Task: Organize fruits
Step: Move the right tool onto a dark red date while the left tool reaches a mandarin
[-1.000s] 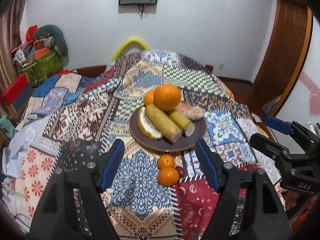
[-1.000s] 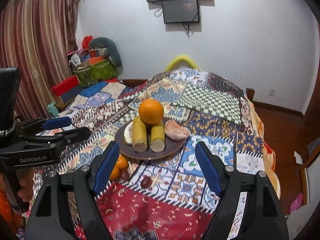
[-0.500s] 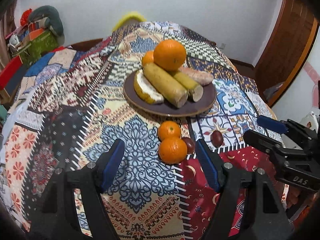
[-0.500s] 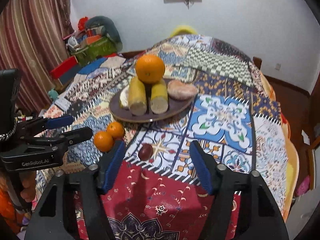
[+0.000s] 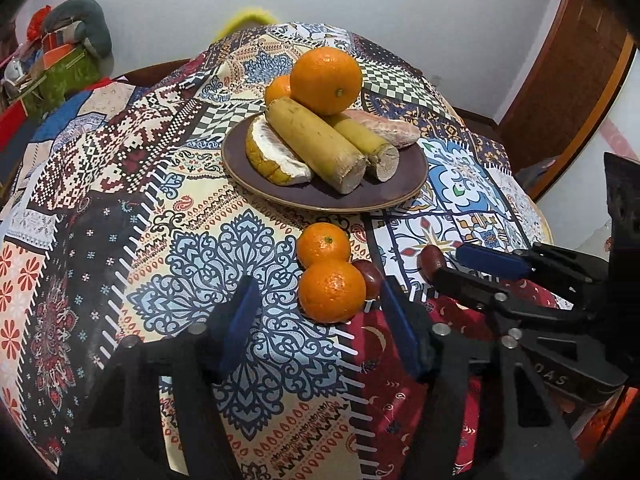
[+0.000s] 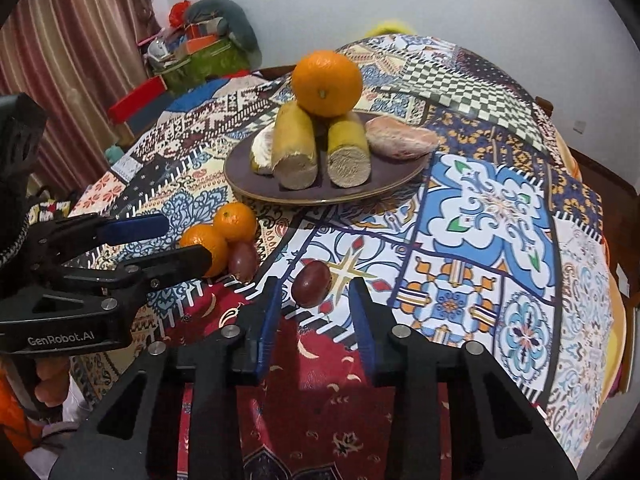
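A dark plate holds a big orange, two yellow cut stalks, a peel and a pink piece. Two small oranges lie on the cloth in front of it; the nearer small orange sits just ahead of my open left gripper. A dark red fruit touches it. Another dark red fruit lies just ahead of my open right gripper, whose jaws stand narrower than before.
A patterned patchwork cloth covers the round table. Bags and boxes pile at the back left by a curtain. A wooden door is at the right. The table's right edge drops off.
Both grippers moved forward and down toward the loose fruits. The right gripper's jaws narrowed around the lone dark red fruit. The left gripper came up to the near small orange.
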A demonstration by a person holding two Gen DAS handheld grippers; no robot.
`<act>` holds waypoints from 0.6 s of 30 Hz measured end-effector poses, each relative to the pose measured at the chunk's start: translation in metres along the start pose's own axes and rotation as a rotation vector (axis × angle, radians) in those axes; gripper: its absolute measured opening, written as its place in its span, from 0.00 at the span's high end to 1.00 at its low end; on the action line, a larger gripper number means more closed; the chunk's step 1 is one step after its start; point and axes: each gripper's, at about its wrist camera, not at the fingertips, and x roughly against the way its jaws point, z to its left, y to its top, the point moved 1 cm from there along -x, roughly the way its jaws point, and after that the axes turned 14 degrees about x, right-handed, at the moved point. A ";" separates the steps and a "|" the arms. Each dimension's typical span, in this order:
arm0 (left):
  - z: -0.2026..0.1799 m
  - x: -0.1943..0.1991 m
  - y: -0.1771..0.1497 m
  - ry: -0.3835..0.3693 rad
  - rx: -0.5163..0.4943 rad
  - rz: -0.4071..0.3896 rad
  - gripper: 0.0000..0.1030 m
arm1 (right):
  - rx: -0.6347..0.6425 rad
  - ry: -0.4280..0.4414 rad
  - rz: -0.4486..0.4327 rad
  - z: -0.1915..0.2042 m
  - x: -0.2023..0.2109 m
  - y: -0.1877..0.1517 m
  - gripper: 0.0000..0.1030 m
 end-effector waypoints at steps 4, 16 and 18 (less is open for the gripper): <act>0.001 -0.005 0.000 -0.010 0.006 0.012 0.50 | 0.009 0.001 0.017 0.000 -0.007 0.001 0.72; -0.004 -0.002 -0.001 -0.030 -0.014 0.008 0.65 | 0.024 0.001 0.014 0.002 -0.013 0.005 0.82; -0.003 0.000 -0.001 -0.027 -0.011 0.003 0.65 | 0.020 0.001 0.010 0.001 -0.011 0.004 0.82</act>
